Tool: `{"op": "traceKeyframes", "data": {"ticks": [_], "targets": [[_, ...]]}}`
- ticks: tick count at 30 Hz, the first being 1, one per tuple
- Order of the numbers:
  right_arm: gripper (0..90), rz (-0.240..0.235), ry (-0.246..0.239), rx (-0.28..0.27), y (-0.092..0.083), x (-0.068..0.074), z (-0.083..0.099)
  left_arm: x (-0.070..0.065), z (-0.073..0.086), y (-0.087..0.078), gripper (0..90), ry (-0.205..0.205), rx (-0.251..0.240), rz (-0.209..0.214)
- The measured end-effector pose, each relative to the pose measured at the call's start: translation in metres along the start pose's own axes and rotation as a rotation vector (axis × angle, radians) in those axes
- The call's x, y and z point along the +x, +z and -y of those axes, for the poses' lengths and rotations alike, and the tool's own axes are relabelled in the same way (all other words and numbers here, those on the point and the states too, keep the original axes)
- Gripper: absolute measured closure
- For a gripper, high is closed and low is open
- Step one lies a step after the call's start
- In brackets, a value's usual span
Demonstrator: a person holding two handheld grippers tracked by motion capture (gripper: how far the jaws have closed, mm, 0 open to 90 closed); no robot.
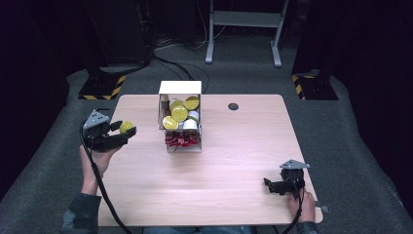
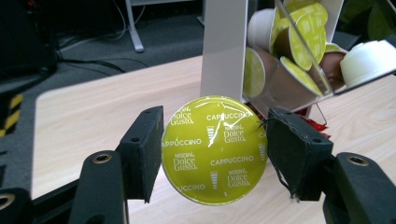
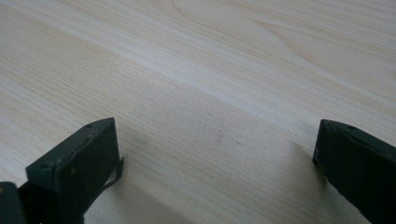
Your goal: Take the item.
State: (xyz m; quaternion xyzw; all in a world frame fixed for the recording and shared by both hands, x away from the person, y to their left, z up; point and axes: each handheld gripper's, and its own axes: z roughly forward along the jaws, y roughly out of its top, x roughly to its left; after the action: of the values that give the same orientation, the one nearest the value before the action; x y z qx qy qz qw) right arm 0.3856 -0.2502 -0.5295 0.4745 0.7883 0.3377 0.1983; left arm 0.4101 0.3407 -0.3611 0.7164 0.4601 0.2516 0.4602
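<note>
Capsule [image 2: 214,149] gripped (left gripper [image 2: 212,154]), table [image 1: 234,165] edge near

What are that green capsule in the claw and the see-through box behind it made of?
Capsule: the lid looks like glossy printed foil, since it glints and shows fine creases; the cup beneath is probably plastic. Box: the white panels look like smooth painted metal or plastic, and the front seems to be clear acrylic, as the pods behind it show through. The table is pale wood-grain, likely laminate.

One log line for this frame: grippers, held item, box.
left gripper: shut on capsule, above table | right gripper: open, empty, low over table | box: holds more capsules
</note>
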Motion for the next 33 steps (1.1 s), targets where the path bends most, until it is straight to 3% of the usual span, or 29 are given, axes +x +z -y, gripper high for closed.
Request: {"op": "traceKeyframes", "data": {"ticks": [6, 10, 12, 18, 24, 25, 28, 29, 33], "targets": [[0.0, 0.005, 0.001, 0.009, 0.0, 0.0, 0.0, 0.011, 0.011, 0.005, 38.4, -0.047, 0.021, -0.001], [0.0, 0.006, 0.0, 0.007, 0.001, 0.0, 0.0, 0.014, 0.019, 0.008, 38.4, -0.048, 0.041, -0.014], [0.0, 0.009, -0.001, 0.005, 0.001, 0.0, 0.0, 0.02, 0.029, 0.011, 38.4, -0.075, 0.056, -0.015], [0.0, 0.008, 0.001, 0.003, 0.0, 0.0, 0.0, 0.027, 0.041, 0.017, 38.4, -0.1, 0.075, -0.014], [0.0, 0.008, -0.003, 0.006, 0.0, 0.0, 0.0, 0.031, 0.056, 0.028, 38.4, -0.1, 0.131, -0.023], [0.0, 0.008, -0.001, 0.006, 0.0, 0.0, 0.0, 0.032, 0.062, 0.032, 38.4, -0.113, 0.147, -0.011], [0.0, 0.006, -0.001, 0.007, 0.0, 0.0, 0.0, 0.032, 0.067, 0.037, 38.4, -0.102, 0.179, -0.011], [0.0, 0.006, -0.003, 0.006, 0.001, 0.0, -0.001, 0.032, 0.072, 0.042, 38.4, -0.101, 0.214, -0.004], [0.0, 0.005, -0.005, 0.001, 0.001, 0.0, 0.0, 0.03, 0.08, 0.051, 38.4, -0.11, 0.249, 0.013]]}}
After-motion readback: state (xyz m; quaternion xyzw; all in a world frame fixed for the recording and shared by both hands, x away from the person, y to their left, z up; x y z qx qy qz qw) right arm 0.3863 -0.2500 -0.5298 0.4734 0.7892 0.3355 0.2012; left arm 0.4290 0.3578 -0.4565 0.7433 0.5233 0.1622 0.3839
